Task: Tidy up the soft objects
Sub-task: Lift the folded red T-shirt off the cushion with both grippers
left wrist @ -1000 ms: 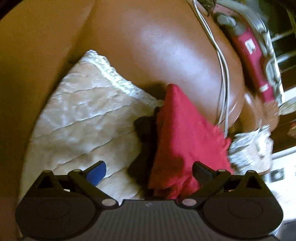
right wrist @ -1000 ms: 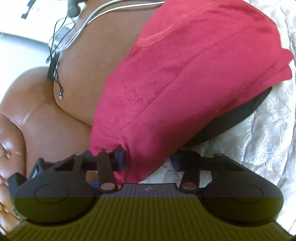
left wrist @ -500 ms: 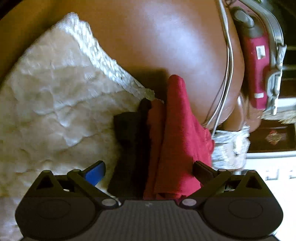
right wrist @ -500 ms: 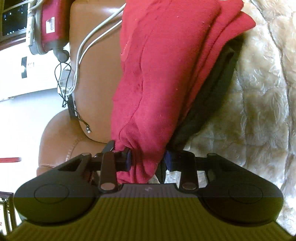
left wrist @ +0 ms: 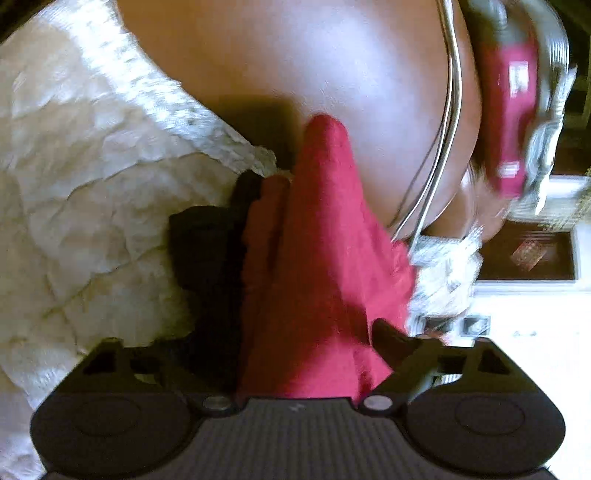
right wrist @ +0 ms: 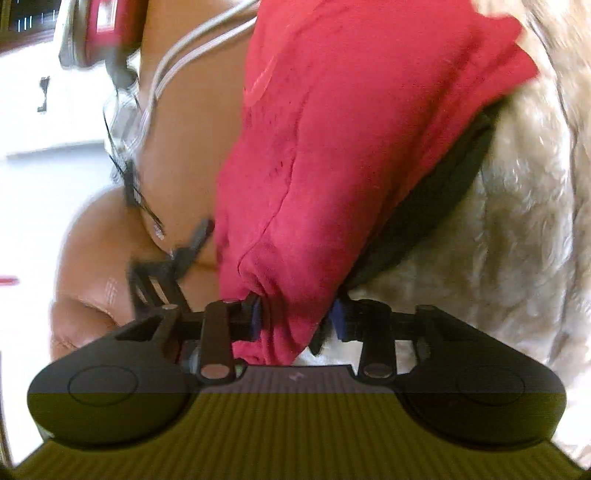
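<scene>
A folded red cloth (left wrist: 325, 258) lies on a folded black cloth (left wrist: 207, 251), and both rest on a cream quilted cushion (left wrist: 92, 184) on a brown leather sofa (left wrist: 332, 55). My left gripper (left wrist: 269, 339) is open, its fingers either side of the near end of the stack; the black cloth hides its left fingertip. In the right wrist view my right gripper (right wrist: 295, 317) is shut on a bunched corner of the red cloth (right wrist: 351, 129), with the black cloth (right wrist: 436, 206) just under it and the cream cushion (right wrist: 517, 240) to the right.
A red and grey appliance (left wrist: 509, 92) with a white cable (left wrist: 450, 110) sits on the sofa's far edge, also the red appliance (right wrist: 107, 29) at the right wrist view's top left. Pale floor (left wrist: 535, 350) lies beyond the sofa. A second gripper's black linkage (right wrist: 159, 280) shows left of the red cloth.
My left gripper has moved in, so the cloth stack now sits between its fingers. My right gripper has narrowed onto the red cloth's corner, and its view has swung.
</scene>
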`<state>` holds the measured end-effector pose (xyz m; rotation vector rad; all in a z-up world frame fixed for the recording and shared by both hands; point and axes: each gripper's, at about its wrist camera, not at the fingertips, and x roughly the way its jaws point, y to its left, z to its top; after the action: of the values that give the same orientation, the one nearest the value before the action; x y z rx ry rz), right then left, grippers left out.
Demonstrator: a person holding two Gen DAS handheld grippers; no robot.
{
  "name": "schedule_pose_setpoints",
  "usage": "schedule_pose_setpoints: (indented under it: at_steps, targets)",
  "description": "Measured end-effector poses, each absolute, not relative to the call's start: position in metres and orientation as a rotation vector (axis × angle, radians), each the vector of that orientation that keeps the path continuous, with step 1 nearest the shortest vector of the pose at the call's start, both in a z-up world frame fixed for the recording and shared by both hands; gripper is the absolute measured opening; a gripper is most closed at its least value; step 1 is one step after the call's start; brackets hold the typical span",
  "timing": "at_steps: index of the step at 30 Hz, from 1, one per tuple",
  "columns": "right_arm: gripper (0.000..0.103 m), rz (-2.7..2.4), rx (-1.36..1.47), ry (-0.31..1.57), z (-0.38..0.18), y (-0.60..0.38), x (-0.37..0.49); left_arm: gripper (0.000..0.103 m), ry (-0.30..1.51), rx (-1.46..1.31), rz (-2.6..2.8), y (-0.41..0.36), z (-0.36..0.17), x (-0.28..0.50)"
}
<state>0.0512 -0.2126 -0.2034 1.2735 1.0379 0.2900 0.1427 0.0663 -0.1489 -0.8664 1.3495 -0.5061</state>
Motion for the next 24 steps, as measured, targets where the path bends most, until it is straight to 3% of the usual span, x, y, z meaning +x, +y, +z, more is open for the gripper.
schedule_pose_setpoints:
  at_steps: [2, 5, 11, 13, 14, 15, 21, 24]
  targets:
    - [0.067, 0.296, 1.158, 1.115, -0.196, -0.209, 0.055, 0.069, 1.385, -0.776, -0.488, 0.057, -0.143, 0.149]
    - [0.068, 0.357, 0.953, 1.17, -0.175, -0.211, 0.048, 0.06, 1.414, -0.749, -0.467, 0.054, -0.141, 0.155]
    - [0.069, 0.343, 0.629, 1.108, -0.126, -0.261, 0.038, 0.058, 1.418, -0.674, -0.45, 0.039, -0.137, 0.16]
    - [0.074, 0.305, 0.686, 1.093, -0.127, -0.295, 0.051, 0.058, 1.423, -0.674, -0.449, 0.037, -0.136, 0.16]
    - [0.084, 0.286, 0.715, 1.085, -0.128, -0.312, 0.058, 0.058, 1.425, -0.68, -0.45, 0.037, -0.137, 0.161]
    - [0.087, 0.275, 0.749, 1.089, -0.132, -0.327, 0.065, 0.058, 1.427, -0.686, -0.451, 0.036, -0.139, 0.161]
    - [0.089, 0.365, 0.988, 1.173, -0.178, -0.359, 0.103, 0.057, 1.428, -0.713, -0.471, 0.03, -0.147, 0.168]
    - [0.097, 0.406, 1.016, 1.172, -0.184, -0.354, 0.116, 0.057, 1.432, -0.735, -0.488, 0.029, -0.156, 0.173]
